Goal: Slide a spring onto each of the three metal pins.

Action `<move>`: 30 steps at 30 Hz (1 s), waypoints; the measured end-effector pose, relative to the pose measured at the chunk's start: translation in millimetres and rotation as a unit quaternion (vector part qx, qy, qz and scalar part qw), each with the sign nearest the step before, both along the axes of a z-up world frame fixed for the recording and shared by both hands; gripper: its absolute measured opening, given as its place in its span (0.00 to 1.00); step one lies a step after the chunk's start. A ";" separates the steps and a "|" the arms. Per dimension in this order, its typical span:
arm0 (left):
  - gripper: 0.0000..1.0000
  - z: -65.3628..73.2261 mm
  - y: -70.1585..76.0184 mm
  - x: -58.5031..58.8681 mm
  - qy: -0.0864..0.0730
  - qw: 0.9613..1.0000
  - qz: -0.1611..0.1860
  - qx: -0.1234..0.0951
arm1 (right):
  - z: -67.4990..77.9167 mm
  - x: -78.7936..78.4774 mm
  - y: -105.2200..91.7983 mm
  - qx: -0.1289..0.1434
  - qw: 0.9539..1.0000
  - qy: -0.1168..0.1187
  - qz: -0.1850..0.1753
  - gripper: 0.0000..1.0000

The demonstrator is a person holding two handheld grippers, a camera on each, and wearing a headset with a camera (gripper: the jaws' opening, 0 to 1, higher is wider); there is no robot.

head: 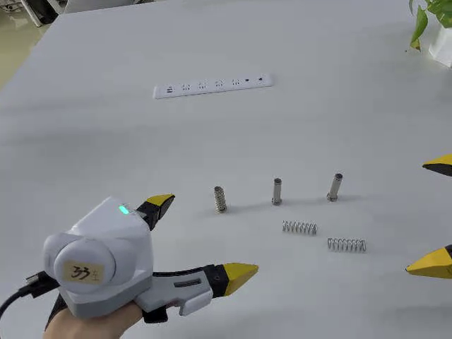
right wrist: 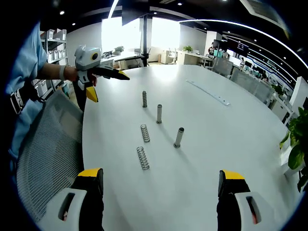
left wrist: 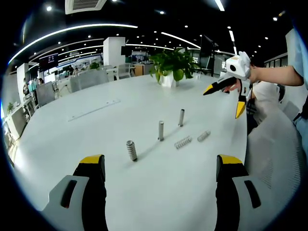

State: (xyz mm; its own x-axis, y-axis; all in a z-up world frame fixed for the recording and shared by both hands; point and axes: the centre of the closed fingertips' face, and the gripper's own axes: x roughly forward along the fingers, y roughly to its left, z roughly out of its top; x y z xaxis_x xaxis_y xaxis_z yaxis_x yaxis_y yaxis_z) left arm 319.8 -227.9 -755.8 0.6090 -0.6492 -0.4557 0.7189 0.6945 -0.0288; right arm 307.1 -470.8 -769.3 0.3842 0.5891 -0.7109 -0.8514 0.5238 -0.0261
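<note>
While both grippers are held above the white table point(head: 106, 127), the three metal pins stand upright in a row near its middle, each with its long axis vertical. The left pin point(head: 219, 191) already carries a coiled spring point(head: 221, 203) around its shaft, so the metal under the coils is hard to make out. The middle pin point(head: 277, 191) and the right pin point(head: 335, 187) are bare. The right pin seems to lean a little in the head view, but I cannot tell if this is only the lens.

Two more springs lie flat on the table, just in front of the bare pins on the person's side. The first loose spring point(head: 299, 227) is near the middle pin and the second loose spring point(head: 347, 244) is near the right pin. Their long axes run about parallel to the row of pins, and they lie apart from each other and from the pins.

The left gripper point(head: 201, 238) is at the lower left, in a hand point(head: 92, 326) that the bottom edge cuts off. Its jaws are spread wide with nothing between them, and the yellow tips point toward the row. The right gripper point(head: 436, 214) is cut off by the right edge. Only its two yellow tips are seen, wide apart and holding nothing.

A power strip point(head: 212, 85) lies farther back, and a plant point(head: 424, 18) is cut by the upper right corner.
</note>
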 end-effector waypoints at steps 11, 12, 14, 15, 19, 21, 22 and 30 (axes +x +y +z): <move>0.95 -4.5 -2.3 -1.6 0.006 1.000 -0.014 0.009 | -4.9 -5.3 -15.5 0.006 1.000 0.004 -0.024 0.99; 0.95 -4.7 -3.8 -2.0 0.006 1.000 -0.019 0.010 | -5.0 -5.4 -16.0 0.006 1.000 0.003 -0.025 0.99; 0.95 -5.4 -7.9 -2.3 0.006 0.999 -0.029 0.014 | -5.4 -6.2 -16.7 0.008 1.000 0.004 -0.028 0.99; 0.95 -5.5 -9.5 -2.1 0.005 0.999 -0.034 0.016 | -5.7 -6.7 -16.8 0.009 1.000 0.005 -0.028 0.99; 0.94 -4.9 -20.8 -0.3 0.001 0.998 -0.063 0.018 | -6.4 -8.9 -17.4 0.011 0.999 0.006 -0.032 0.99; 0.94 -8.6 -27.4 -0.7 0.003 0.996 -0.084 0.029 | -6.7 -9.7 -17.6 0.013 0.999 0.005 -0.033 0.99; 0.94 -10.0 -30.2 -0.5 0.003 0.995 -0.092 0.033 | -7.0 -10.1 -17.9 0.013 0.999 0.005 -0.034 0.99; 0.89 -22.4 -62.8 -8.2 0.012 0.986 -0.160 0.047 | -11.6 -16.8 -20.2 0.019 0.999 0.010 -0.042 0.99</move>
State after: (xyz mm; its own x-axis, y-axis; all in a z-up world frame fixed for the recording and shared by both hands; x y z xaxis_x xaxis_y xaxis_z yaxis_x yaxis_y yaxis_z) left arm 311.6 -290.7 -778.2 0.3683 -0.7606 -0.5346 0.9017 0.4323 0.0063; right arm 290.3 -491.0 -781.0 0.4190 0.5822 -0.6968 -0.8049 0.5933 0.0117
